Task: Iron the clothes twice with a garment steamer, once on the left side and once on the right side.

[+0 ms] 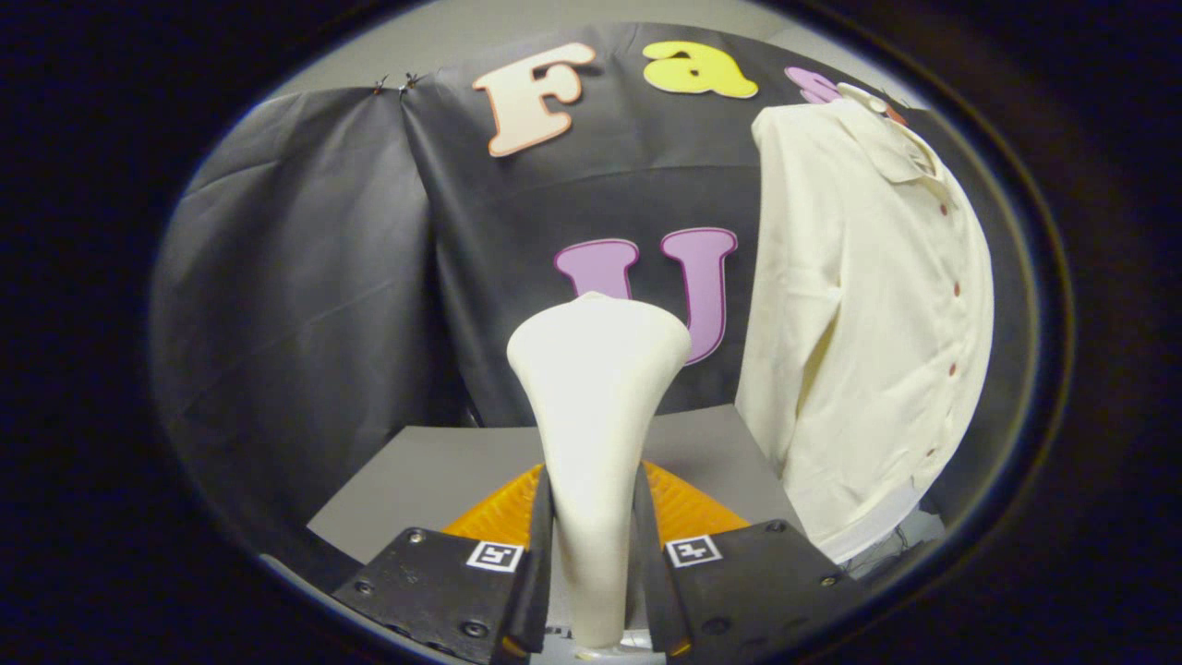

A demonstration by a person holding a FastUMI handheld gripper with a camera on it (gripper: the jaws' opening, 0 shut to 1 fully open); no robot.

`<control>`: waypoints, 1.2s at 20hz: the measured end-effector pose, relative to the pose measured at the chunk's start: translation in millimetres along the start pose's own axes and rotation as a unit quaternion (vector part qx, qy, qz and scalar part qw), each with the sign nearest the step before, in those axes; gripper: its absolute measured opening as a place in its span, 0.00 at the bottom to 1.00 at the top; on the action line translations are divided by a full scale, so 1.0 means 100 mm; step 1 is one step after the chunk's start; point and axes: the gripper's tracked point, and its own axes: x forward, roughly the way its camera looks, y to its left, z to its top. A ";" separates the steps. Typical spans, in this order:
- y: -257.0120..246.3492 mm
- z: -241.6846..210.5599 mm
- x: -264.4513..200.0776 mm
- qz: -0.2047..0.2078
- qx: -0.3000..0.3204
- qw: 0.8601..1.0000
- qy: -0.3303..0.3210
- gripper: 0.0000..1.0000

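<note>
A: What does the gripper view show at the bottom centre?

B: The hand-held gripper. Its two fingers stand close together, one pressed against each side of the narrow handle of a cream-white garment steamer, so the grip is narrow and clamped on that handle.

A: How does the steamer sit?

B: Upright. The handle rises from between the fingers and widens into a broad, rounded head in the middle of the frame, in front of the black cloth wall.

A: And the clothes?

B: A cream long-sleeved shirt hangs at the right of the frame, from the upper right down to the lower right. It has a collar at the top and a row of small dark-red buttons down its front. One sleeve hangs along its left edge. The steamer head stands to the left of the shirt, apart from it, with wall showing between them.

A: Anything under all this?

B: A grey desk lies beyond the fingers, with a ribbed orange surface showing just behind the handle on both sides.
</note>
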 end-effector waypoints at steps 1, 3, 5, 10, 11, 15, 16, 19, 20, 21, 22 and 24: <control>-0.02 0.07 -0.11 0.003 -0.004 1.000 -0.015 0.42; -0.11 0.24 -0.34 0.001 -0.012 0.998 -0.056 0.42; -0.18 0.44 -0.55 0.009 0.000 0.995 -0.098 0.41; -0.65 0.82 -0.89 -0.025 0.009 0.991 -0.131 0.41; -0.77 0.89 -0.93 -0.038 0.008 0.990 -0.137 0.41; -1.24 1.14 -0.99 -0.079 0.015 0.984 -0.156 0.41; -1.34 1.18 -0.97 -0.088 0.017 0.983 -0.159 0.41; -1.67 1.26 -0.87 -0.118 0.017 0.980 -0.161 0.41; -1.80 1.26 -0.82 -0.131 0.016 0.978 -0.160 0.41; -1.90 1.25 -0.77 -0.140 0.017 0.977 -0.157 0.41; -1.98 1.27 -0.68 -0.146 0.021 0.976 -0.158 0.41; -2.15 1.20 -0.54 -0.159 0.025 0.976 -0.148 0.41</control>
